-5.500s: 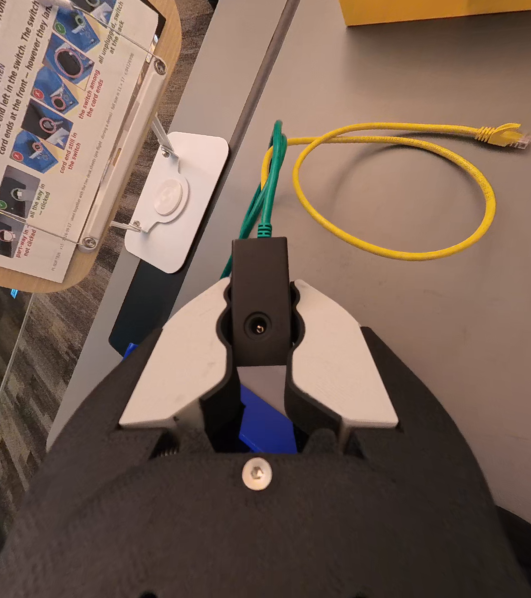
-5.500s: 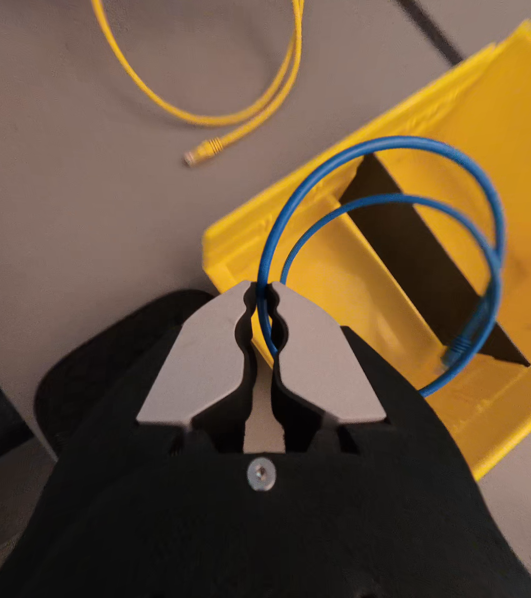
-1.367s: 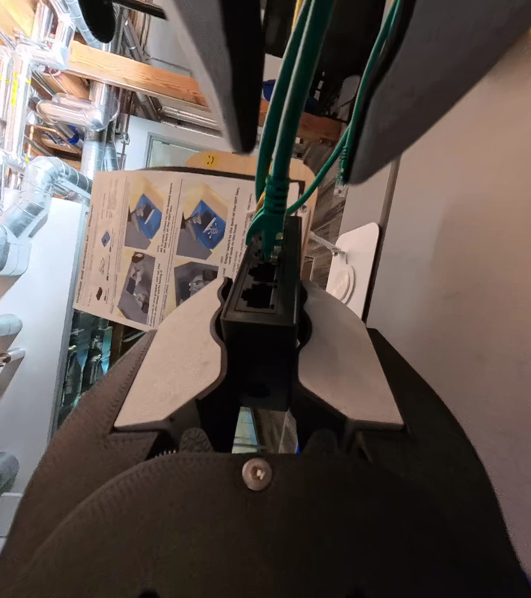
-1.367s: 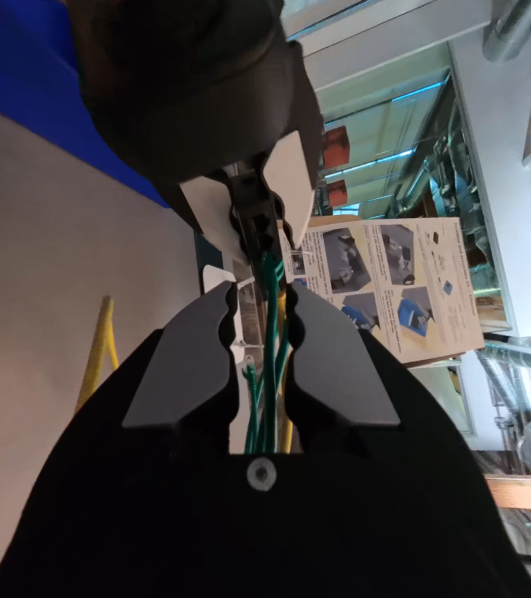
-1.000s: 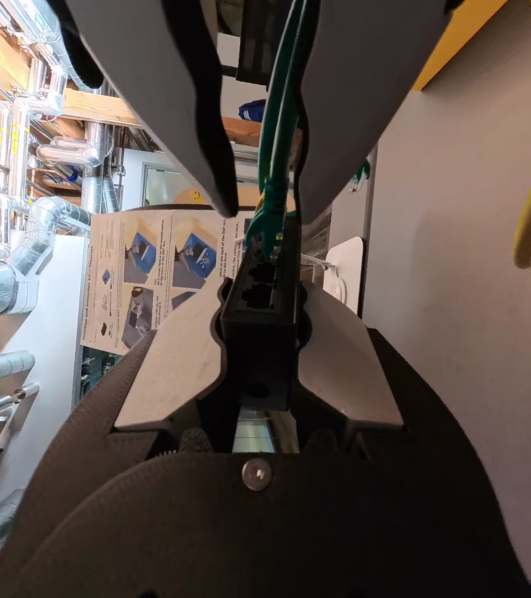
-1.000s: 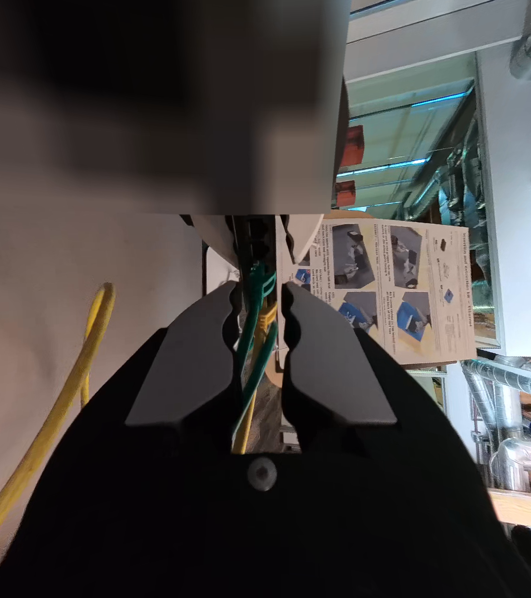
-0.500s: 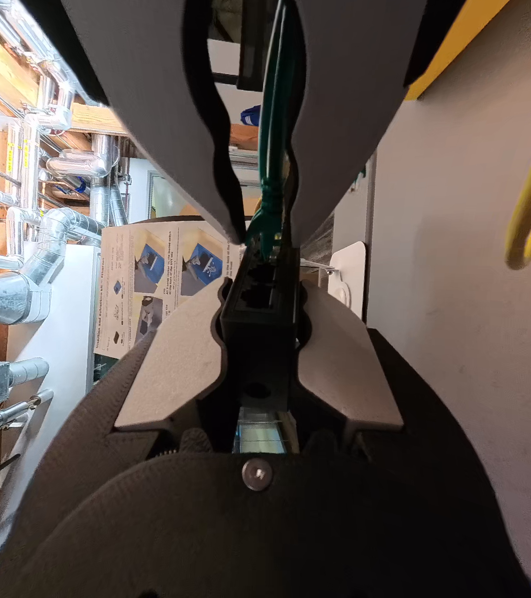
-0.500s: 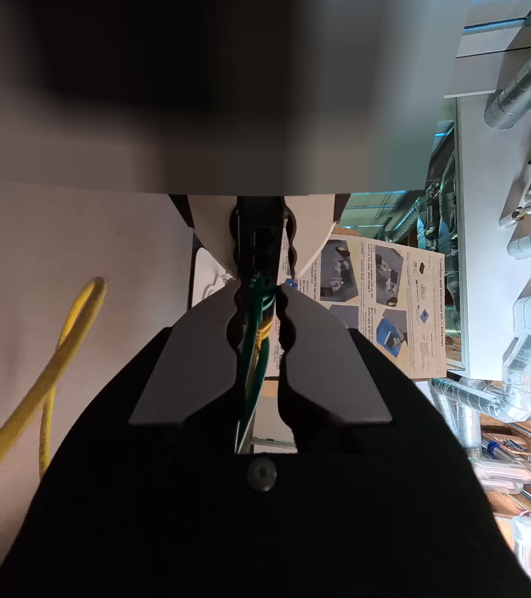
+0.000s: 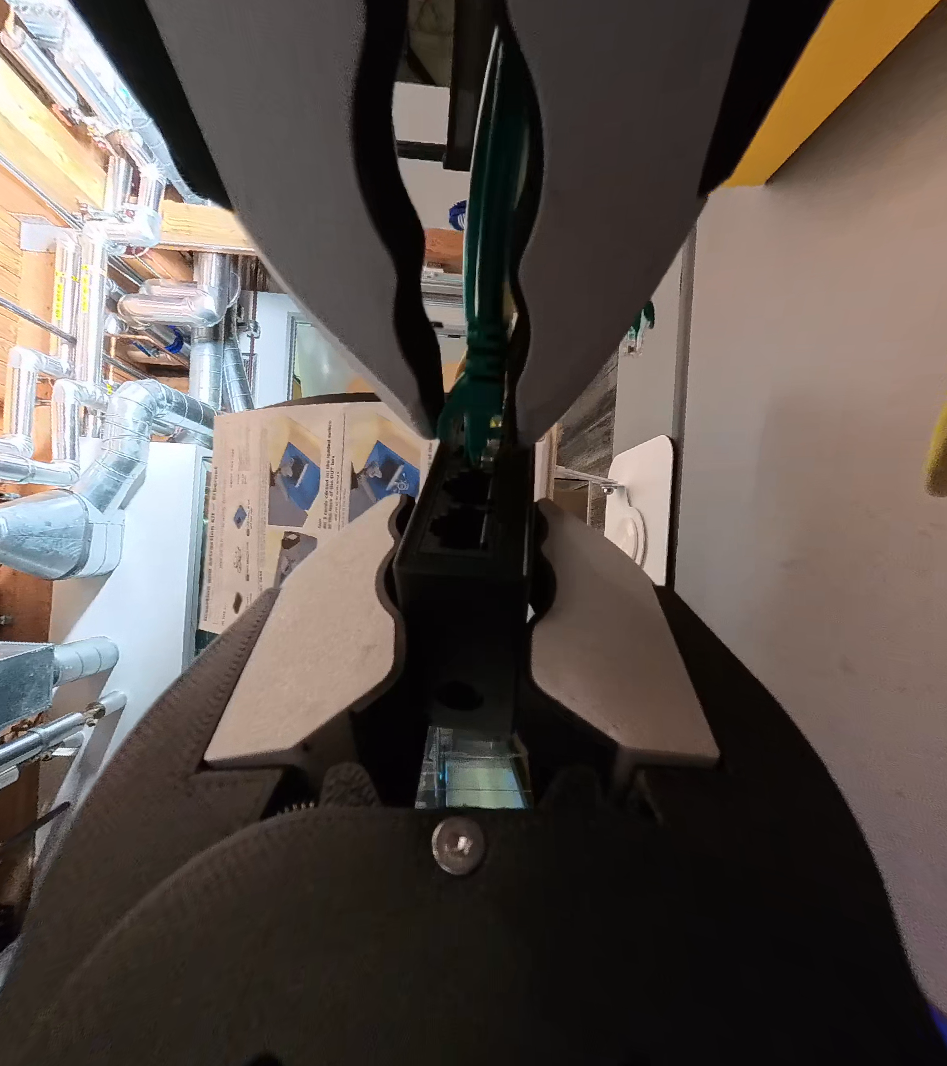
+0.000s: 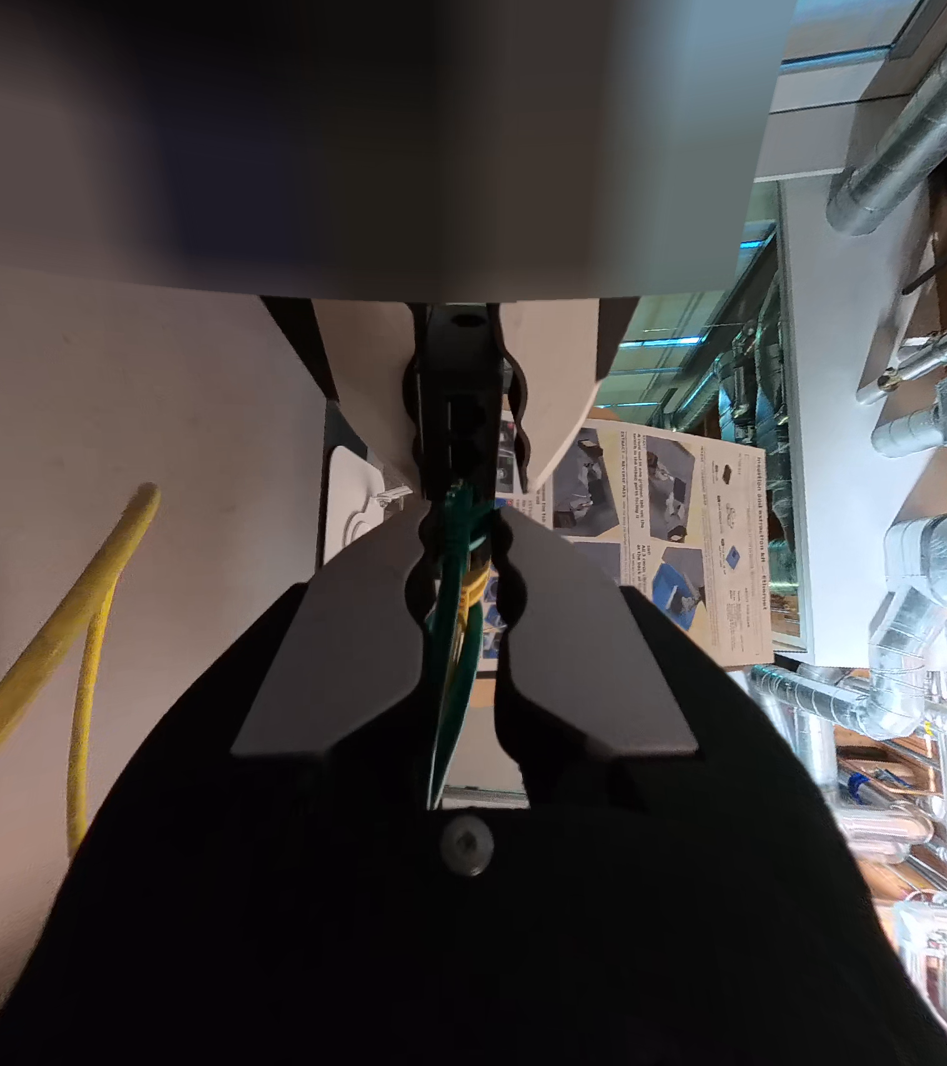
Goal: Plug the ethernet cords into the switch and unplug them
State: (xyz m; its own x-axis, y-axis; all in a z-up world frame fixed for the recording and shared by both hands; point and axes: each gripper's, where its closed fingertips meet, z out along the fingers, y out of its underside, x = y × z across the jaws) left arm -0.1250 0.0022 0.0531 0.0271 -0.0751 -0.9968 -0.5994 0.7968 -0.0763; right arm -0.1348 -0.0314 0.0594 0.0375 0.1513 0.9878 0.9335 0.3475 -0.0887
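My left gripper (image 9: 462, 507) is shut on the black switch (image 9: 459, 611) and holds it in the air, ports facing forward. A green cord (image 9: 485, 357) is plugged into the switch's far port. My right gripper (image 10: 462, 519) faces the switch (image 10: 456, 421) head-on, and its dark fingers (image 9: 592, 242) close on the green cord's plug (image 10: 459, 536) right at the port. A yellow plug boot (image 10: 474, 585) shows behind the green cord; where it ends is hidden. A yellow cord (image 10: 49, 640) loops over the grey table (image 9: 834, 577).
A yellow bin (image 9: 840, 86) stands at the table's far side. An instruction sheet (image 10: 673, 548) on a board with a white stand base (image 9: 641, 507) is beyond the table edge. Silver ducts (image 9: 55, 530) and wooden beams lie behind. Less than 4 cm separates the two grippers' tips.
The right gripper came up to the switch along the green cord and its fingers narrowed onto the plug. The left gripper turned the switch's ports toward it earlier and has held still since.
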